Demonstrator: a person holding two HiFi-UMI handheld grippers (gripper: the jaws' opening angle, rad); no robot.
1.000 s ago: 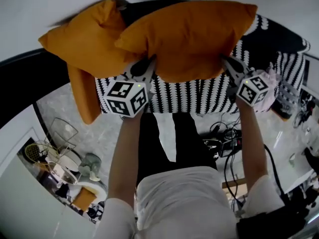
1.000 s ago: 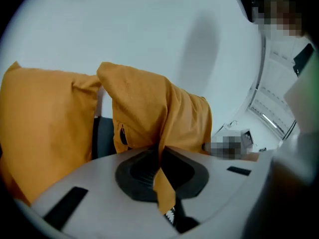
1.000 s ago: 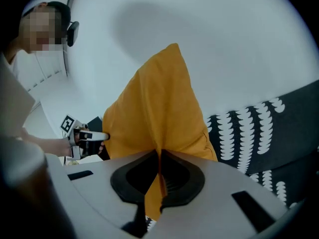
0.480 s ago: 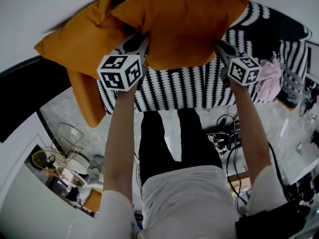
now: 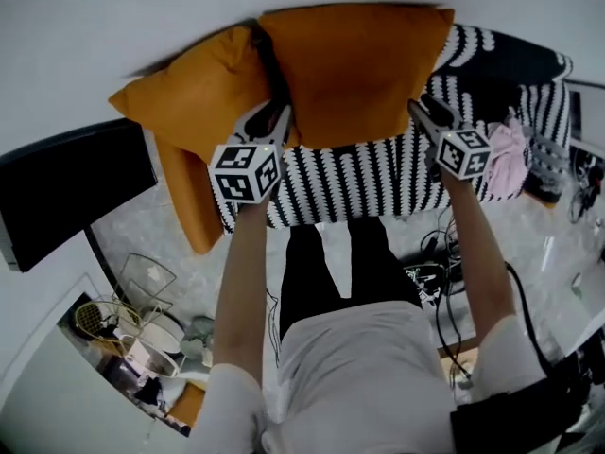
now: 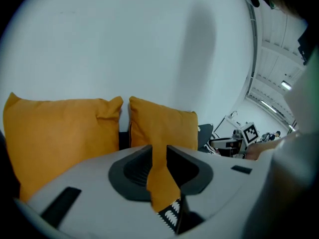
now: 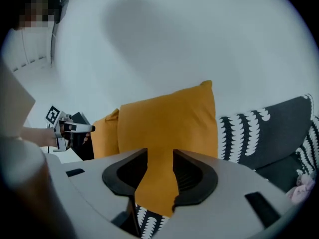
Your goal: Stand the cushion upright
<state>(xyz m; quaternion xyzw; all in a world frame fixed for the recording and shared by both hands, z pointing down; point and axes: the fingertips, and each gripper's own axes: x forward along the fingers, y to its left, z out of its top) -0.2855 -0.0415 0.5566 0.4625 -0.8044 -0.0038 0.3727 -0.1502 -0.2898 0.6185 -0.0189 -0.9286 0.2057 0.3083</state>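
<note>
The orange cushion [image 5: 354, 69] stands upright on the striped sofa, against its back; it also shows in the left gripper view [image 6: 164, 128] and the right gripper view [image 7: 169, 123]. My left gripper [image 5: 279, 121] is at its lower left corner and my right gripper [image 5: 423, 112] is at its lower right corner. Both pairs of jaws have just been opening. In each gripper view a cushion corner still shows in the gap of the left gripper [image 6: 158, 158] and the right gripper [image 7: 159, 163], with the pads no longer squeezing it.
A second orange cushion [image 5: 194, 97] leans beside it on the left, and a third [image 5: 189, 201] hangs over the sofa's end. The black-and-white throw [image 5: 378, 178] covers the seat. Pink cloth [image 5: 506, 154] lies at the right, cables [image 5: 435, 272] lie on the floor, and wire baskets [image 5: 142, 282] stand at the left.
The cushion has gone from tilted and lifted to standing squarely against the sofa back. Both grippers moved with it and now sit at its lower corners.
</note>
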